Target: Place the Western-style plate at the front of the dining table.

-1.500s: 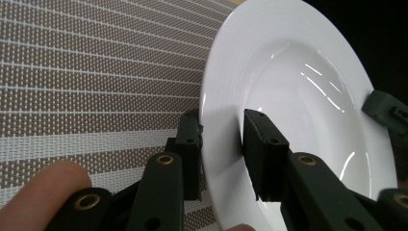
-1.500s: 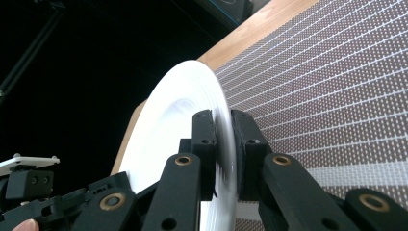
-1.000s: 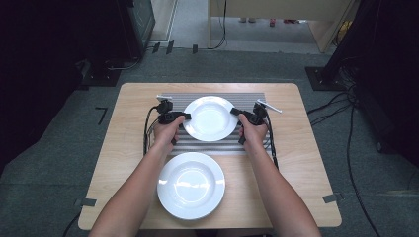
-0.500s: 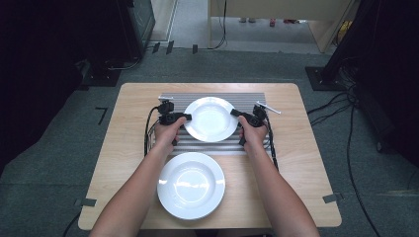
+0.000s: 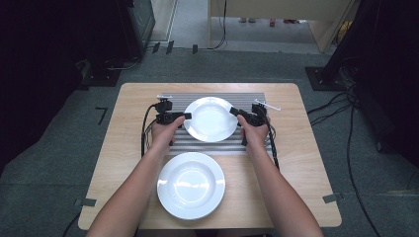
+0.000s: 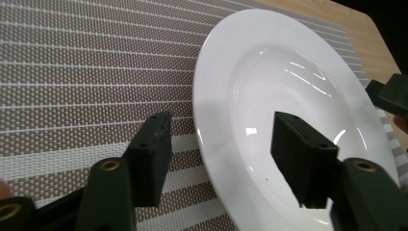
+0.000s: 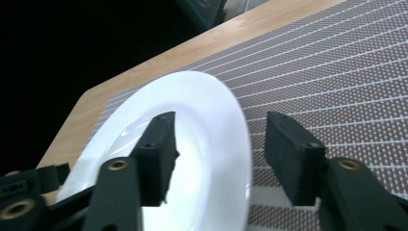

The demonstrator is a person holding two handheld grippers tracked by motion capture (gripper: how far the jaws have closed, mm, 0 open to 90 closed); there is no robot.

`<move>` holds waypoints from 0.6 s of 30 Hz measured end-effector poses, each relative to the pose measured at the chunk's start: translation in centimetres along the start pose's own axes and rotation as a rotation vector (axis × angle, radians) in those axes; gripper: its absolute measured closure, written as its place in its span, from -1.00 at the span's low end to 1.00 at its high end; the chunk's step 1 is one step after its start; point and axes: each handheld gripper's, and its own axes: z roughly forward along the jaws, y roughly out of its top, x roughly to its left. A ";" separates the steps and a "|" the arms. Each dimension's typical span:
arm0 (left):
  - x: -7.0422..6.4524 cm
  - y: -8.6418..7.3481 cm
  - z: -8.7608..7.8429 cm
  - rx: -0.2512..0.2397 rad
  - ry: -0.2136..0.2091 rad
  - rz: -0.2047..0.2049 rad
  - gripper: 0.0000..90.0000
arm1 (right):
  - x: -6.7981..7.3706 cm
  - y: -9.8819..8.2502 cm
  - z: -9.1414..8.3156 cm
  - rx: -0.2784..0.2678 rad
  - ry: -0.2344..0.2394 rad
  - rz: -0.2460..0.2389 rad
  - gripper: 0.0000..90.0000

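On a striped placemat at the table's far side lies a white plate. Left gripper and right gripper straddle its opposite rims, jaws just opened, pads clear of it.

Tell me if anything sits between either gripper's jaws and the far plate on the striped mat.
Nothing visible does. The far plate rests on the striped mat, and its rim already lies between the open jaws of the left gripper and the right gripper, which have just been opening.
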 end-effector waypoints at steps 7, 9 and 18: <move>-0.3 -0.5 -2.5 -0.038 0.028 0.041 -0.62 | 1.9 0.5 -2.7 -0.006 -0.006 -0.162 -0.31; -0.3 -0.6 -2.8 -0.044 0.036 0.046 -0.72 | 2.3 0.4 -3.3 0.000 -0.026 -0.209 -0.32; -0.1 -2.1 -6.0 -0.083 0.071 0.119 -0.89 | 2.8 -0.2 -6.0 0.002 -0.029 -0.292 -0.40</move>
